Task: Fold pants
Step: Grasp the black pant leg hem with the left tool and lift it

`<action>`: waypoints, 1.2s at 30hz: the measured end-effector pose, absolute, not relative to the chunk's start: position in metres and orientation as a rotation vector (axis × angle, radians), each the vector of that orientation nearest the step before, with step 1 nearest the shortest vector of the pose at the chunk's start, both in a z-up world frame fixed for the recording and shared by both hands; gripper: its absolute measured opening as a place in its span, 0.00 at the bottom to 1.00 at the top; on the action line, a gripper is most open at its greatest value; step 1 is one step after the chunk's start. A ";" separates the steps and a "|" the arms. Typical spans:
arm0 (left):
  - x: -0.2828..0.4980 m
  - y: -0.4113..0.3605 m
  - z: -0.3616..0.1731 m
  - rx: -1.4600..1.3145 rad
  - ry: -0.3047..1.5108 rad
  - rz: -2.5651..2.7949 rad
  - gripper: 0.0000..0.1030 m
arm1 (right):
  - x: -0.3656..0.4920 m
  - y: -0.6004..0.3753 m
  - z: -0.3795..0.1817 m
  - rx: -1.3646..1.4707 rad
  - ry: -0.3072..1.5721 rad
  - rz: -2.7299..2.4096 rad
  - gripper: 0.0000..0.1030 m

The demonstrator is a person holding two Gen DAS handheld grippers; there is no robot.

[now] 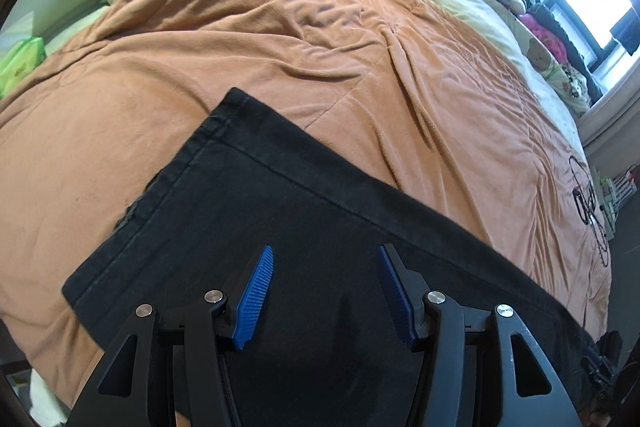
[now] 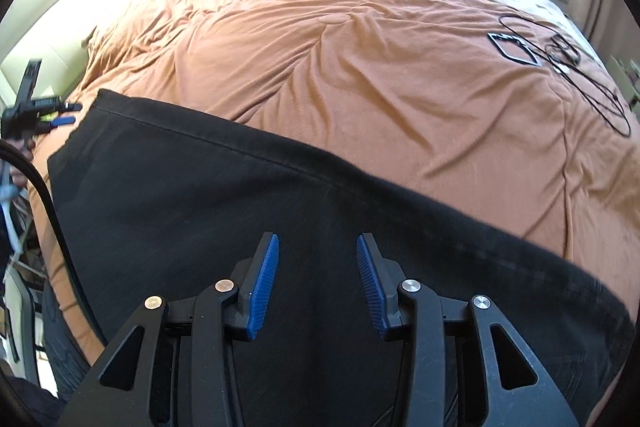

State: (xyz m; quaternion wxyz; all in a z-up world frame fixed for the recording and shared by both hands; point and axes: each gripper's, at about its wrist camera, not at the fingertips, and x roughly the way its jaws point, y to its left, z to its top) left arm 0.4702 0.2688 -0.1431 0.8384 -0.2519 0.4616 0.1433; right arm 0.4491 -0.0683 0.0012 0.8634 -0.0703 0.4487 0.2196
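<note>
Above black pants (image 1: 280, 219) on the bed, both claws (image 1: 326, 259) (image 2: 317, 247) gape empty.

The pants (image 1: 304, 227) lie flat on the blanket (image 1: 280, 39), along its near edge; cables (image 2: 576, 67) rest on the blanket's far right corner

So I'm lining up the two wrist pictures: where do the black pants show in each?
Left wrist: the black pants fill the lower middle, hem at upper left, lying under the open left tongs.
Right wrist: the pants span the lower half, under the open right tongs.
Shared landmark: the orange blanket behind them.
</note>
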 end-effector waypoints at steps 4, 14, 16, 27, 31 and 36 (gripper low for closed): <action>0.447 0.273 -0.150 -0.565 0.971 0.300 0.55 | 0.428 -0.069 0.003 -0.123 0.926 0.448 0.37; 0.385 0.310 -0.159 -0.617 0.933 0.325 0.55 | 0.391 -0.068 -0.007 -0.045 0.943 0.433 0.37; 0.374 0.318 -0.162 -0.634 0.927 0.330 0.55 | 0.386 -0.068 -0.010 -0.029 0.946 0.426 0.37; 0.331 0.355 -0.188 -0.768 0.907 0.346 0.61 | 0.356 -0.068 -0.017 0.099 0.971 0.406 0.37; 0.332 0.359 -0.198 -0.804 0.917 0.336 0.61 | 0.347 -0.069 -0.018 0.117 0.969 0.407 0.37; 0.342 0.364 -0.207 -0.834 0.883 0.341 0.61 | 0.338 -0.074 -0.024 0.129 0.977 0.372 0.37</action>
